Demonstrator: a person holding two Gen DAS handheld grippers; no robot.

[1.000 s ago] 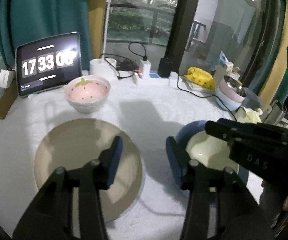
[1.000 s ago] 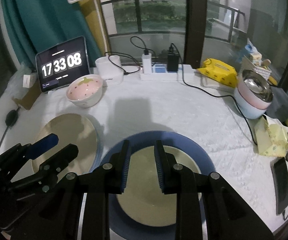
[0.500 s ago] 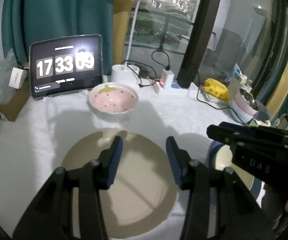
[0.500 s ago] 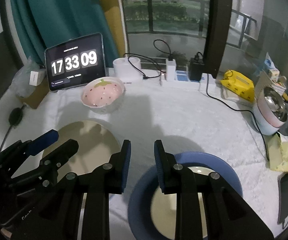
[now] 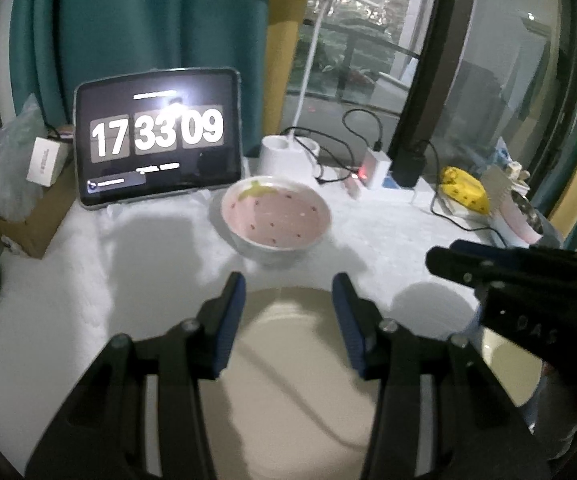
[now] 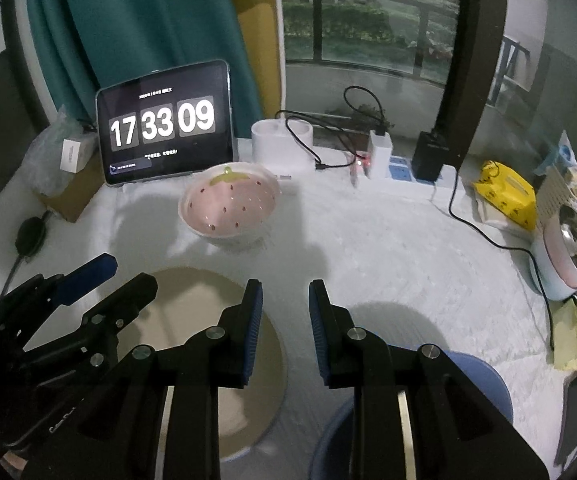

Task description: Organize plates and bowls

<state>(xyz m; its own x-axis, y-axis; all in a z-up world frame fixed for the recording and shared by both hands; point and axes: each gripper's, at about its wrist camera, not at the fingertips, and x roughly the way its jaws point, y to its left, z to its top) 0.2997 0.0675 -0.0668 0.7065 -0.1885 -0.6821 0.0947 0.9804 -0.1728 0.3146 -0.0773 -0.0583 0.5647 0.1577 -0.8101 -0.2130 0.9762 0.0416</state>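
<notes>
A beige plate point(image 5: 288, 364) lies on the white cloth right under my left gripper point(image 5: 288, 300), which hovers open and empty above its far rim. Behind it stands a pink strawberry-pattern bowl point(image 5: 276, 220). In the right wrist view, my right gripper point(image 6: 285, 304) is open and empty over bare cloth between the beige plate point(image 6: 192, 304) and a blue plate point(image 6: 484, 376) at the lower right. The bowl point(image 6: 230, 208) sits further back. Each gripper shows in the other's view: the left gripper point(image 6: 126, 274) on the left, the right gripper point(image 5: 444, 254) on the right.
A tablet point(image 6: 164, 124) showing a clock leans at the back left beside a cardboard box point(image 6: 72, 196). A white lamp base point(image 6: 282, 144), a charger with cables point(image 6: 380, 152) and a yellow pack point(image 6: 508, 192) line the back. A pink pot point(image 6: 568, 260) stands at the right edge.
Both grippers have swung left across the table. The beige plate now lies under the left gripper, and the blue plate has slid from under the right gripper to its lower right. Openings are unchanged.
</notes>
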